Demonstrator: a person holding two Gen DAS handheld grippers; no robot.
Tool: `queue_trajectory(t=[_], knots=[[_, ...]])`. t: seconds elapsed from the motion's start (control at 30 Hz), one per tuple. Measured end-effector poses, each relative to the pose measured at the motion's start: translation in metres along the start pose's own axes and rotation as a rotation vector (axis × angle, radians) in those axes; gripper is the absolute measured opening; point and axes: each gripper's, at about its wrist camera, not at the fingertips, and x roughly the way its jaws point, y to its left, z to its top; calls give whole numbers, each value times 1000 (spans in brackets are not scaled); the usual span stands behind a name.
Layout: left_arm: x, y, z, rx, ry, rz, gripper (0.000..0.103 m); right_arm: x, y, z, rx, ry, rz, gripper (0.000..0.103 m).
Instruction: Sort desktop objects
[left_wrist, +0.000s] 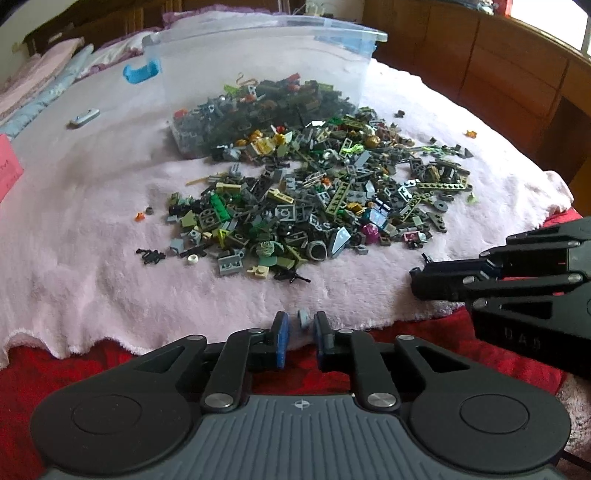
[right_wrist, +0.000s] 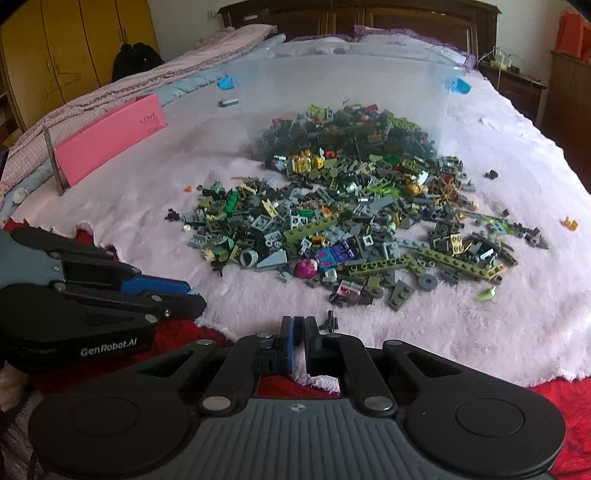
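A heap of small toy bricks (left_wrist: 314, 192), mostly grey, green and black, spills from a clear plastic bin (left_wrist: 258, 55) that lies on its side on a pink fluffy blanket (left_wrist: 74, 240). My left gripper (left_wrist: 301, 322) is low at the blanket's near edge. Its jaws stand slightly apart around a small grey piece (left_wrist: 303, 317), with a gap on each side of it. In the right wrist view the same heap (right_wrist: 351, 221) and bin (right_wrist: 332, 74) lie ahead. My right gripper (right_wrist: 299, 326) is shut to a thin slit and holds nothing. A small black piece (right_wrist: 330, 320) lies just past its tips.
A pink box (right_wrist: 110, 136) stands at the blanket's left side, with a lone grey piece (right_wrist: 229, 101) beyond it. A red cover (left_wrist: 37, 369) shows under the blanket's near edge. Stray pieces (right_wrist: 569, 223) dot the right. Each gripper shows in the other's view: right gripper (left_wrist: 415, 277), left gripper (right_wrist: 195, 295).
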Motion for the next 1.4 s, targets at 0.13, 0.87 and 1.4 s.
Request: queue_trajectory(t=[0.13, 0.87, 1.4], knots=[[0, 1, -1, -7, -6, 3, 18, 4, 1, -2, -4, 11, -7, 17], [5, -7, -2, 46, -1, 17, 18, 14, 0, -1, -22, 36, -14, 19], [1, -13, -1, 78, -15, 19, 9, 15, 4, -1, -44, 32, -25, 8]])
